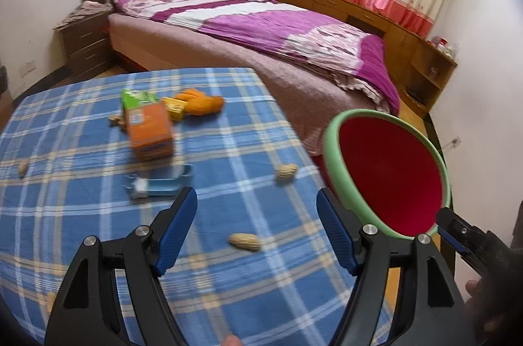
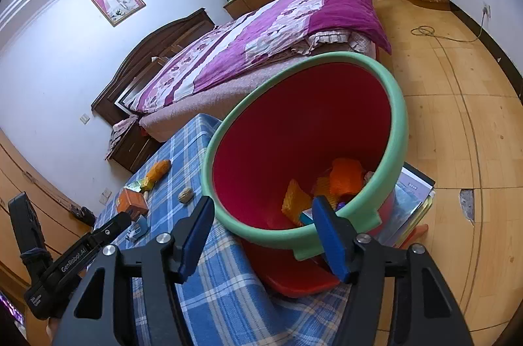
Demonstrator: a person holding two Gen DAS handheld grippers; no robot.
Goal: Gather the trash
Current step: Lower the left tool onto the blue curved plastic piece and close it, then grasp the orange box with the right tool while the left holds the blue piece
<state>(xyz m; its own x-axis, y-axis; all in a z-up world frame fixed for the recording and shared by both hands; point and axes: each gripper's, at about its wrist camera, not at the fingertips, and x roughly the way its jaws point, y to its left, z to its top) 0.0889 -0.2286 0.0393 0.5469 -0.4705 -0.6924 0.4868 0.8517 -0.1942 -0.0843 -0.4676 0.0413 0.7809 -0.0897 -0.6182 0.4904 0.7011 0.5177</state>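
The left claw [image 1: 256,208] is open wide w/ nothing in it. It hangs over the counter [image 1: 81,123], which has a blue check cloth on it. Between its blue pads, lower down, lies a peanut [image 1: 244,241] on the cloth, not touched. A 2nd peanut [image 1: 287,172] lies near the counter's right edge, a 3rd one [image 1: 22,168] far left. A small blue packet [image 1: 163,181] lies just past the left pad. Behind it stands an orange box [image 1: 151,135], blurry, then a green wrapper [image 1: 137,99], a yellow wrapper [image 1: 175,109] & an orange peel [image 1: 202,104].

The right claw [image 2: 261,215] is open too & holds nothing. Its right pad sits at the green rim of the red bin [image 2: 294,123]; can't tell if they touch. The bin is tipped toward the counter, at its right edge. Inside are orange scraps [image 2: 345,179] & other bits.
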